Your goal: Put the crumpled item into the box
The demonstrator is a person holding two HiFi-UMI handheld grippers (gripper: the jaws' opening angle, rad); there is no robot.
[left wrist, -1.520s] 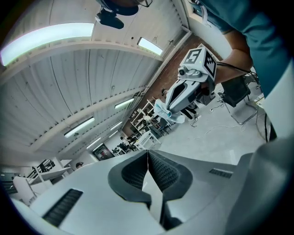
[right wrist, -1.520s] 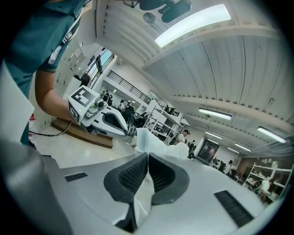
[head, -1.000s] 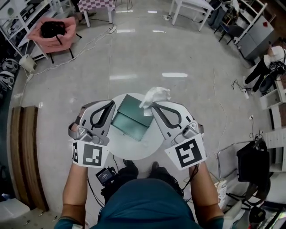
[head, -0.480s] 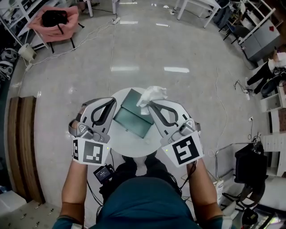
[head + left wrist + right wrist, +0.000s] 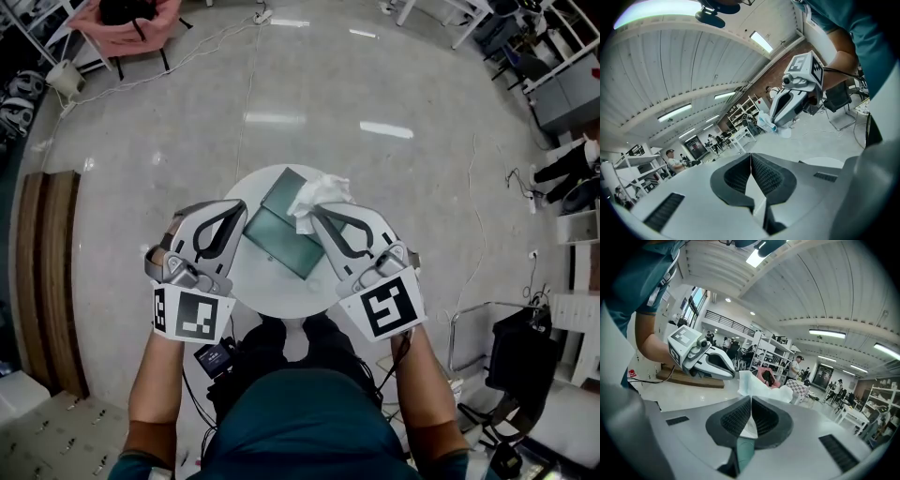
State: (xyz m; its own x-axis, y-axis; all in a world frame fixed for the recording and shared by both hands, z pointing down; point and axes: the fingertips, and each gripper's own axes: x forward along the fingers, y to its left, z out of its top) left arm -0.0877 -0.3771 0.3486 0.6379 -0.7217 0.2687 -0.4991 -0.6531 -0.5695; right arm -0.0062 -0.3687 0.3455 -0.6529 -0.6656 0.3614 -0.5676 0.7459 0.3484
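Note:
A green box (image 5: 279, 240) lies open on the small round white table (image 5: 253, 286), its lid (image 5: 284, 191) tipped toward the far side. In the head view my right gripper (image 5: 314, 209) is shut on a crumpled white tissue (image 5: 316, 194), which hangs over the box's far right corner. The right gripper view has that tissue (image 5: 761, 384) sticking out past the closed right gripper (image 5: 751, 401), with green box showing below. My left gripper (image 5: 242, 206) is shut and empty at the box's left edge. In the left gripper view the left gripper (image 5: 751, 157) faces the right gripper (image 5: 774, 125) and its tissue (image 5: 766, 121).
Shiny grey floor surrounds the table. A pink chair (image 5: 131, 21) and cables lie at the far left, wooden boards (image 5: 42, 281) at the left, a black bag (image 5: 511, 342) at the right. Shelves, tables and people (image 5: 796, 366) fill the background of both gripper views.
The right gripper has brought the tissue in from beyond the table's far edge to over the box corner. The head view has shifted. The left gripper stays by the box.

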